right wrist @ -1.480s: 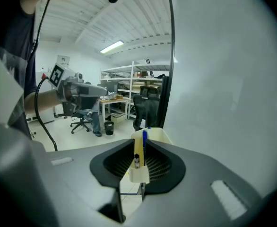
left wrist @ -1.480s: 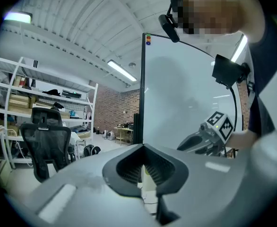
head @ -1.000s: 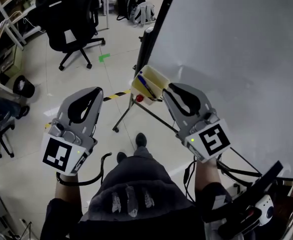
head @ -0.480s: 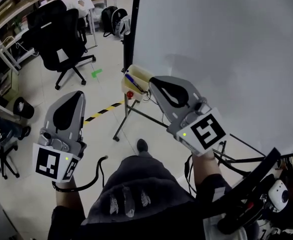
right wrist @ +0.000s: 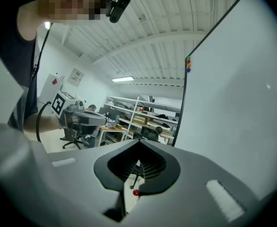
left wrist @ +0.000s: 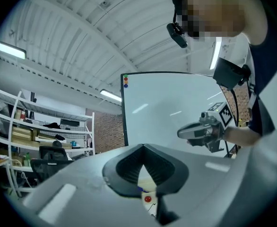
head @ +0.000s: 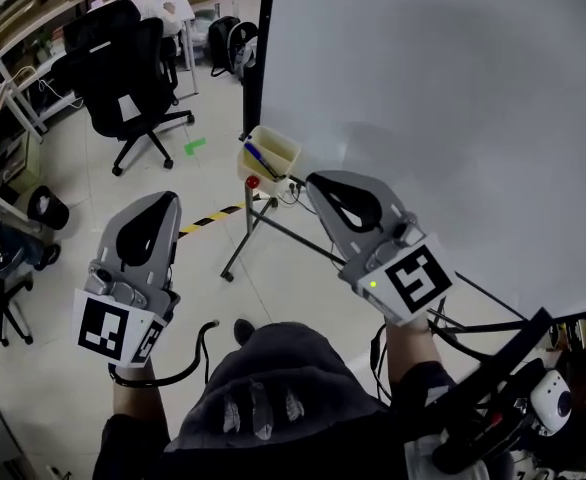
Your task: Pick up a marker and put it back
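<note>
- Left tongs [head: 167, 199] are clenched on nothing and held off to the side; best to keep them clear of the reach.
- The blue marker [head: 257, 156] lies in the cream tray [head: 278, 146] at the whiteboard's [head: 453, 88] lower corner, ahead of both tongs.
- Right tongs [head: 321, 182] have just closed, empty, short of the tray. Release them first, then come at the marker's free end squarely.

No words or numbers can be read. Black-and-white square code patterns stand on the left cube [head: 111, 328] at eight o'clock and the right cube [head: 409, 279] at four o'clock; the white label [head: 128, 107] on the office chair [head: 123, 63] at eleven o'clock is too small to read
</note>
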